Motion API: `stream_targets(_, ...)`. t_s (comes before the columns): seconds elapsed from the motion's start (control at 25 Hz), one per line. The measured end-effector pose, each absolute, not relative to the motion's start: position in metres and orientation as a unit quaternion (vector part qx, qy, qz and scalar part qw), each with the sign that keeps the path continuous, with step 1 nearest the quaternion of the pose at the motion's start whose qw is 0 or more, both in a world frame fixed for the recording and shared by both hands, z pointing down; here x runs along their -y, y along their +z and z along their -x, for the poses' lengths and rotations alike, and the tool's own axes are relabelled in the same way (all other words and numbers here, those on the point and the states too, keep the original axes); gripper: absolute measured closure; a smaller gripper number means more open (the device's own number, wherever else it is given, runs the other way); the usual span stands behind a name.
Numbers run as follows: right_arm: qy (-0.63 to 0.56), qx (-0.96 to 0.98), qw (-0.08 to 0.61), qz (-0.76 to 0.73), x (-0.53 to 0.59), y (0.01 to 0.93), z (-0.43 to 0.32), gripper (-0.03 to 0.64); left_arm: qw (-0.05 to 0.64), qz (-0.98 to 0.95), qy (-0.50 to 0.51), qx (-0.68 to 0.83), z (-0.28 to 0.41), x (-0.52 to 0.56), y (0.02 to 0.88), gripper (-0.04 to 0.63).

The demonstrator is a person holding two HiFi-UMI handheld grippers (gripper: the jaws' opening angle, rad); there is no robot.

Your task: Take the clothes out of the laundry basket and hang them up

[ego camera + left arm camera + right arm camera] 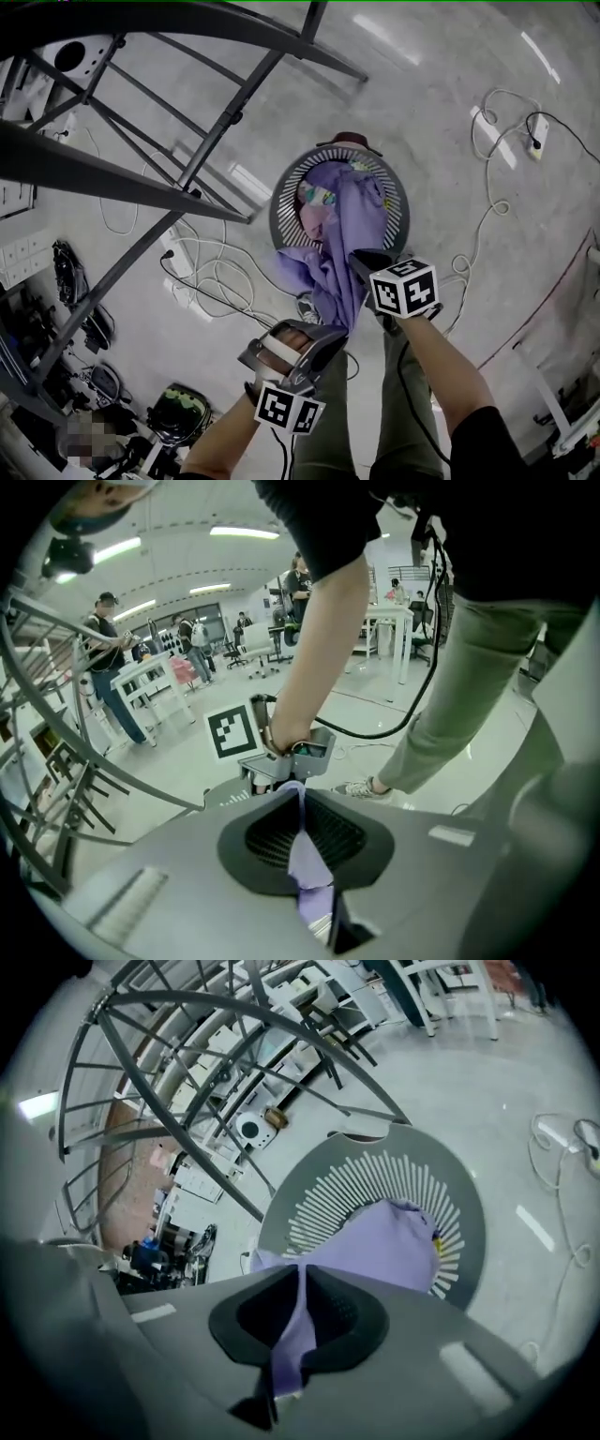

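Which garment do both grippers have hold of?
The purple garment: it is pinched by the left gripper and right gripper and drapes out of the laundry basket. The pink piece and patterned piece lie inside.

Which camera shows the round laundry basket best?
The head view: almost the whole laundry basket shows from above. The right gripper view cuts off its near side; the left gripper view shows hardly any.

The head view looks steeply down at the floor [450, 141], with the laundry basket [283, 202] mid-frame. The right gripper view sits close behind the right claw [301, 1283], facing down onto that basket. The left gripper view faces the person's arm [314, 649]. All three share the purple garment [361, 225].
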State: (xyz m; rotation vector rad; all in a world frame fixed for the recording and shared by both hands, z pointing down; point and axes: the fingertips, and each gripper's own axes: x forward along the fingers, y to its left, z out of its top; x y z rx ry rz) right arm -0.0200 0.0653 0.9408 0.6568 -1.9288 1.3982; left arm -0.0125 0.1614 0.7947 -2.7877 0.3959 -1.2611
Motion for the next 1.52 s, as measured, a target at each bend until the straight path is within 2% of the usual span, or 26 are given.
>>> stream_targets(0.04, 0.529, 0.737, 0.336, -0.252, -0.067, 0.941, 0.018, 0.588, 0.024, 0.903, -0.407, -0.132, 0.013, -0.161, 0.795, 0.575)
stream_targets(0.08, 0.525, 0.738, 0.338, -0.255, -0.068, 0.941, 0.016, 0.592, 0.018, 0.904, -0.406, -0.136, 0.014, -0.159, 0.796, 0.575)
stream_targets(0.32, 0.501, 0.760, 0.298, -0.287, -0.052, 0.912, 0.004, 0.601, -0.038, 0.888, -0.423, -0.174, 0.025, -0.151, 0.814, 0.575)
stream_targets(0.6, 0.486, 0.797, 0.220, -0.283, -0.037, 0.851, 0.002, 0.603, -0.147, 0.862, -0.439, -0.206, 0.032, -0.140, 0.850, 0.572)
stream_targets(0.68, 0.478, 0.805, 0.212, -0.281, -0.035, 0.836, -0.001, 0.603, -0.196, 0.857, -0.429, -0.208, 0.033, -0.138, 0.859, 0.542)
stream_targets(0.76, 0.470, 0.813, 0.205, -0.275, -0.035, 0.821, -0.003, 0.603, -0.241, 0.850, -0.407, -0.230, 0.040, -0.131, 0.865, 0.472)
stream_targets(1.04, 0.444, 0.841, 0.191, -0.241, -0.039, 0.771, -0.008, 0.603, -0.379, 0.795, -0.301, -0.364, 0.087, -0.077, 0.879, 0.448)
stream_targets(1.36, 0.429, 0.858, 0.168, -0.230, -0.031, 0.736, -0.009, 0.603, -0.425, 0.751, -0.205, -0.462, 0.144, -0.011, 0.882, 0.440)
stream_targets(1.52, 0.422, 0.864, 0.154, -0.226, -0.025, 0.720, -0.013, 0.603, -0.440, 0.786, -0.226, -0.370, 0.108, -0.022, 0.885, 0.434)
